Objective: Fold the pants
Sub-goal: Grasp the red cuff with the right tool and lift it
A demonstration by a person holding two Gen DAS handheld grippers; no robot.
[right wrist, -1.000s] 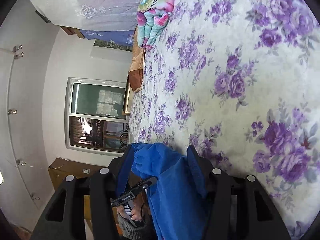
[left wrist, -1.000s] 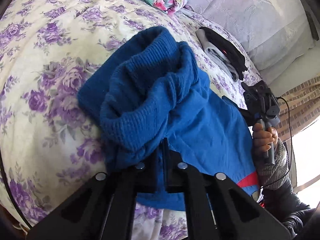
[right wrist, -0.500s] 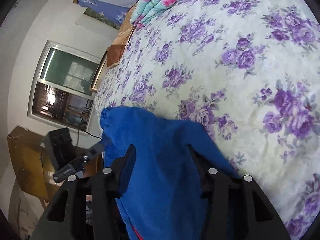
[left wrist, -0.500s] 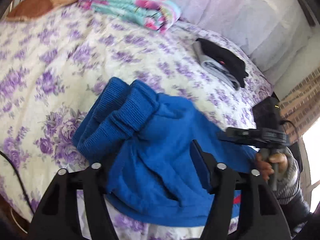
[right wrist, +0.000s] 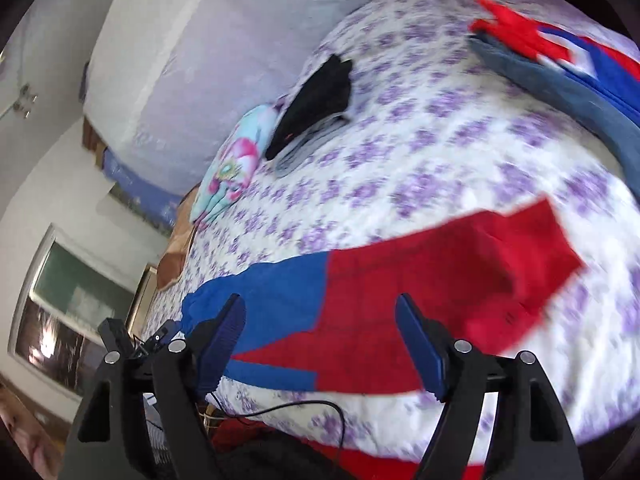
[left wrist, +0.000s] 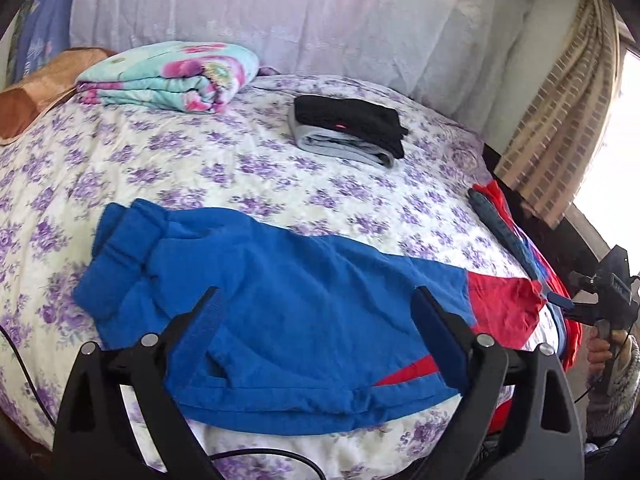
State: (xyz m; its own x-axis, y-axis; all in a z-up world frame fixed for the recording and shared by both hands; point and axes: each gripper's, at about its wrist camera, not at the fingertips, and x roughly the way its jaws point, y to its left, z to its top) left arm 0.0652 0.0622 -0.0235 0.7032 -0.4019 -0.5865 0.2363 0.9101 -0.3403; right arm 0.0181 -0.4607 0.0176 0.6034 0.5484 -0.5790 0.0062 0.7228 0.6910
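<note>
Blue pants with red panels point(left wrist: 304, 320) lie spread along the near edge of the bed, ribbed cuffs at the left, red waist end at the right. They also show in the right wrist view point(right wrist: 420, 280). My left gripper point(left wrist: 316, 300) is open and empty, held just above the blue part. My right gripper point(right wrist: 320, 308) is open and empty above the red part. In the left wrist view the right gripper point(left wrist: 572, 306) shows at the far right, beside the red end.
A bed with a purple-flowered cover point(left wrist: 240, 172). A folded black and grey stack point(left wrist: 348, 130) lies at the back, a folded floral blanket point(left wrist: 172, 76) back left. More blue and red clothes point(left wrist: 516, 236) lie at the bed's right edge. A cable point(right wrist: 288, 408) hangs in front.
Both grippers have let go of the pants and pulled back. The pants, bunched and lifted a second ago, now lie flat on the bed.
</note>
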